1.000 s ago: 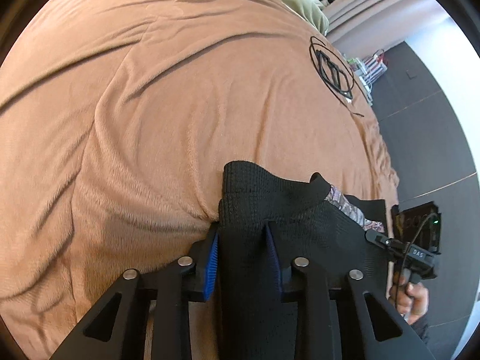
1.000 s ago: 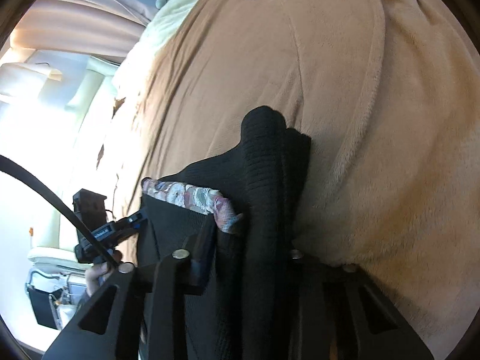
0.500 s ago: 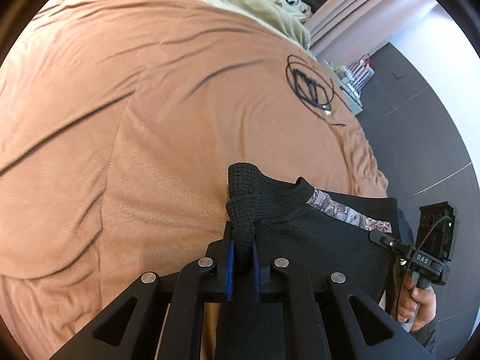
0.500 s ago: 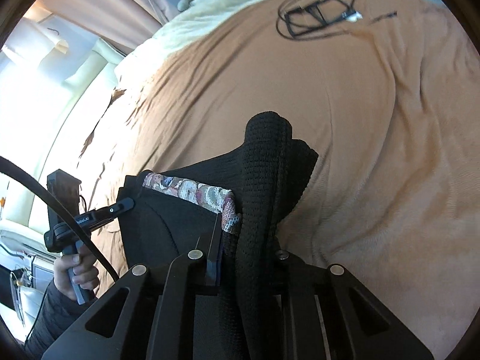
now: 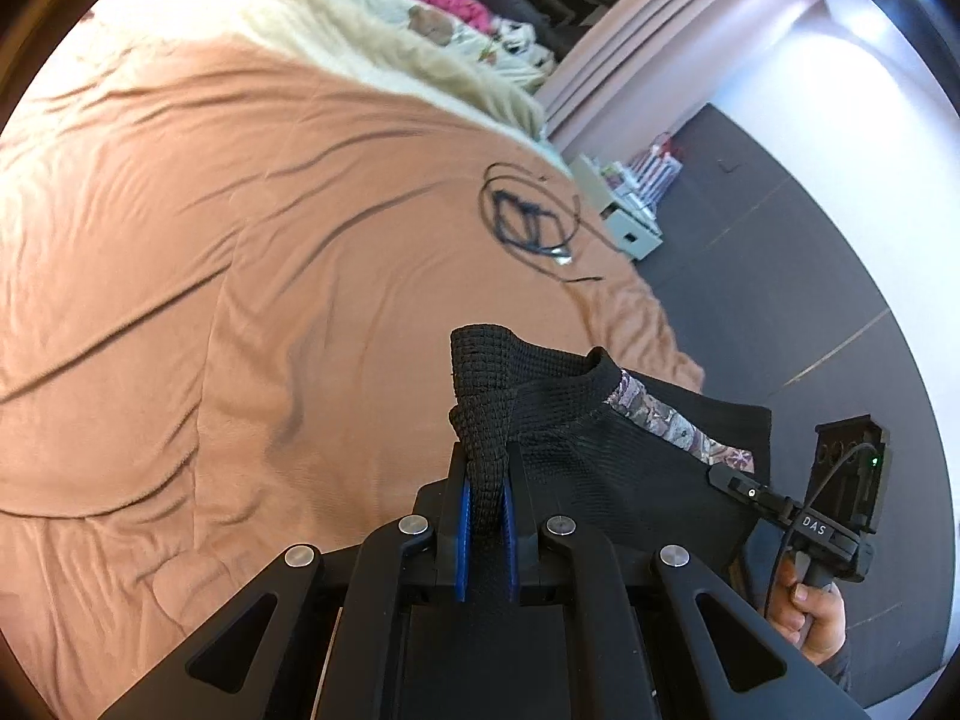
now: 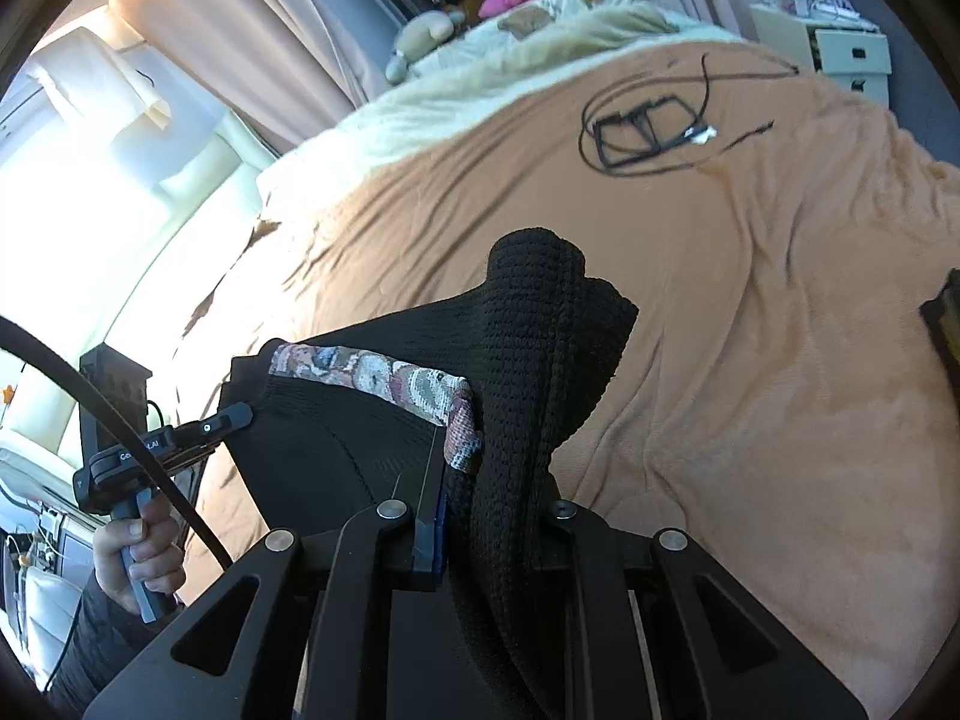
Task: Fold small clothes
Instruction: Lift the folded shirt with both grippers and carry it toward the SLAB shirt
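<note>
A small black knit garment (image 5: 600, 450) with a floral patterned band (image 5: 660, 420) hangs stretched between both grippers above the tan blanket (image 5: 240, 240). My left gripper (image 5: 483, 468) is shut on one bunched black corner, pinched between its blue pads. In the right wrist view, my right gripper (image 6: 486, 480) is shut on the other bunched corner of the garment (image 6: 540, 324), beside the end of the floral band (image 6: 372, 375). Each view shows the other gripper at its edge, with a hand (image 6: 138, 552) on the handle. The garment's lower part is hidden behind the grippers.
A coiled black cable (image 5: 528, 222) lies on the blanket farther back. A cream duvet (image 5: 360, 42) with soft toys and clothes is piled beyond. A white drawer unit (image 6: 852, 54) stands off the bed. A dark object (image 6: 942, 324) sits at the right edge.
Both grippers have risen and carried the garment up off the blanket. The left jaws went from wide around the cloth to pinched on it. More of the room now shows.
</note>
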Action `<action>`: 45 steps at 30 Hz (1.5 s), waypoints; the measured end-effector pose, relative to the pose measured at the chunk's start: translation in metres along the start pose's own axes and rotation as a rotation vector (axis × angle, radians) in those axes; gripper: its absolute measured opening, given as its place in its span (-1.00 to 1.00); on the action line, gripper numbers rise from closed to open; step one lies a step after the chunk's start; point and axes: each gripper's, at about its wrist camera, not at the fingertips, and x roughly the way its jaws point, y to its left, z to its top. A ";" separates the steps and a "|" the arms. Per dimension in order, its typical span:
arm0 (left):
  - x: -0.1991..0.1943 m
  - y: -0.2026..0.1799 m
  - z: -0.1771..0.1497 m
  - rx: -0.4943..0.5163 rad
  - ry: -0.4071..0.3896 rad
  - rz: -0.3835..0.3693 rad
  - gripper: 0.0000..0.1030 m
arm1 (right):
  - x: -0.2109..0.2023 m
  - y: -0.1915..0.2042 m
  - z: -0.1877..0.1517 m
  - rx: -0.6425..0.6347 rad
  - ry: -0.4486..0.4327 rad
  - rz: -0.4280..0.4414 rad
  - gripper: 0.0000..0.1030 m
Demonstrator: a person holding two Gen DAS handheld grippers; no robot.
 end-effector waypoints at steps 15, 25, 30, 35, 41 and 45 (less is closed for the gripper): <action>-0.068 -0.116 -0.020 0.141 -0.081 -0.110 -0.84 | -0.149 0.018 -0.048 -0.058 -0.182 -0.033 -0.80; -0.083 -0.214 -0.039 0.237 -0.089 -0.203 -0.84 | -0.259 0.012 -0.086 -0.076 -0.308 -0.100 -0.81; -0.085 -0.262 -0.055 0.274 -0.079 -0.236 -0.84 | -0.306 0.017 -0.111 -0.084 -0.351 -0.146 -0.81; -0.083 -0.311 -0.066 0.327 -0.053 -0.288 -0.84 | -0.337 0.026 -0.131 -0.094 -0.379 -0.173 -0.81; -0.070 -0.373 -0.074 0.409 -0.026 -0.375 -0.84 | -0.374 0.019 -0.150 -0.106 -0.414 -0.204 -0.81; -0.051 -0.411 -0.084 0.458 0.003 -0.429 -0.84 | -0.396 0.005 -0.157 -0.100 -0.434 -0.237 -0.81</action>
